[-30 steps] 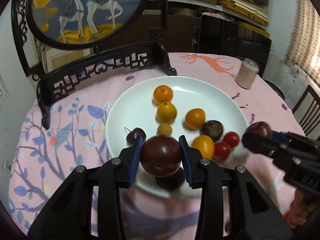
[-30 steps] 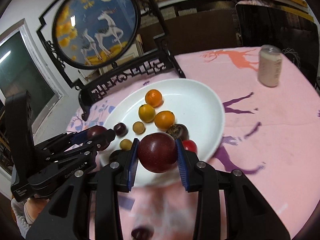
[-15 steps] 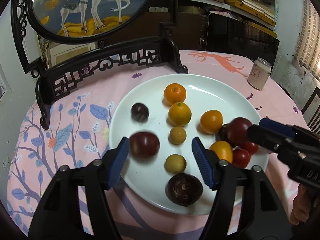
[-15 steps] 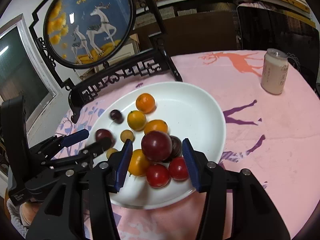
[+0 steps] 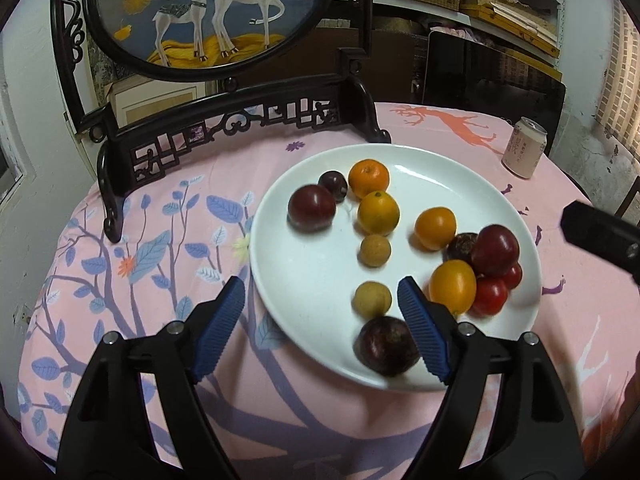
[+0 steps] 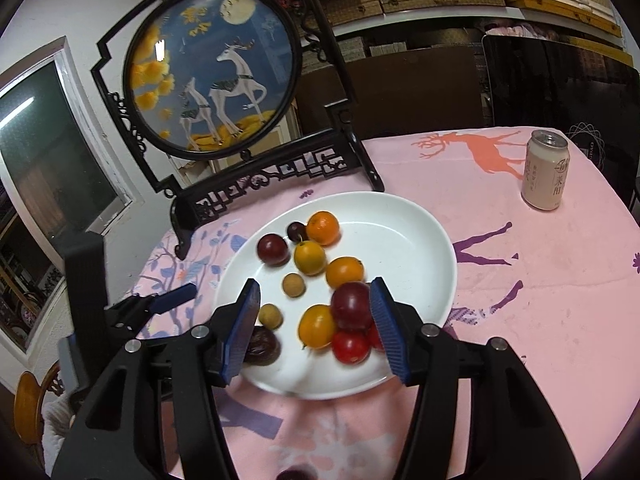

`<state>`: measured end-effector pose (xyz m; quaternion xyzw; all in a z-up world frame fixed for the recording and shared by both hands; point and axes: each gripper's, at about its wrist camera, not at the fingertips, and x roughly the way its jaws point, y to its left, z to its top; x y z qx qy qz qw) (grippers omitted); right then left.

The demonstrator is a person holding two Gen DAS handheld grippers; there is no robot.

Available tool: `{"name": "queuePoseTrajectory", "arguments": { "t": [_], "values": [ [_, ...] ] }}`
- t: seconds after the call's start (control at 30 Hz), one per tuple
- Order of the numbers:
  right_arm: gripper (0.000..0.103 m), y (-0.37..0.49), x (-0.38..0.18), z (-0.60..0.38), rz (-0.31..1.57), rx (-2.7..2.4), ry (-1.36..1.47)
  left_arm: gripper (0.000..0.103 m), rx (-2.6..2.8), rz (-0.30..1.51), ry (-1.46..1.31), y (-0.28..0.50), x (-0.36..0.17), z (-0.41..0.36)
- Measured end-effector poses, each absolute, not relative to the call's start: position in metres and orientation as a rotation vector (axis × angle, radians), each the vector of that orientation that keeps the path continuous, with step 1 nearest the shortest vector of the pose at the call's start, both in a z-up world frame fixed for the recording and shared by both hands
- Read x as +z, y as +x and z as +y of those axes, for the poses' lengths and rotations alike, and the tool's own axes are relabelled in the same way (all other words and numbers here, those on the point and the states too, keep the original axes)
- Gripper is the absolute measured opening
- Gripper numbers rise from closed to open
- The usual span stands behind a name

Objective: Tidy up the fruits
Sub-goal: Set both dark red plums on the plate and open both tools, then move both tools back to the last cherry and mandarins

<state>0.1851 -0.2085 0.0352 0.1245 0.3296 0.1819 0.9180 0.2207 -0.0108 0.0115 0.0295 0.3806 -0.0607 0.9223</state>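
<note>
Both the left gripper (image 5: 320, 304) and the right gripper (image 6: 314, 306) hang released and empty at the near rim of the white plate (image 5: 460, 168). The fruits lie grouped there: plums (image 5: 312, 208) far left, oranges (image 5: 378, 213) central, tomatoes (image 5: 490, 295) right, apparently sorted by kind.

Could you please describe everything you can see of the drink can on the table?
The drink can stands upright on the pink tablecloth, beyond the white plate and apart from it. It looks like metal, with a silvery top and a cream label bearing dark printed characters. Nothing touches it but the cloth; whether it is opened cannot be told.
</note>
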Motion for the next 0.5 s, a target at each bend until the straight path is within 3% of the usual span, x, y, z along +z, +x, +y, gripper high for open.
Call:
{"name": "queuePoseTrajectory", "arguments": {
  "t": [0.5],
  "values": [
    [0.057, 0.107, 0.009, -0.221, 0.705, 0.359, 0.206, 0.092, -0.097, 0.69, 0.119, 0.157, 0.022, -0.015]
  ]
}}
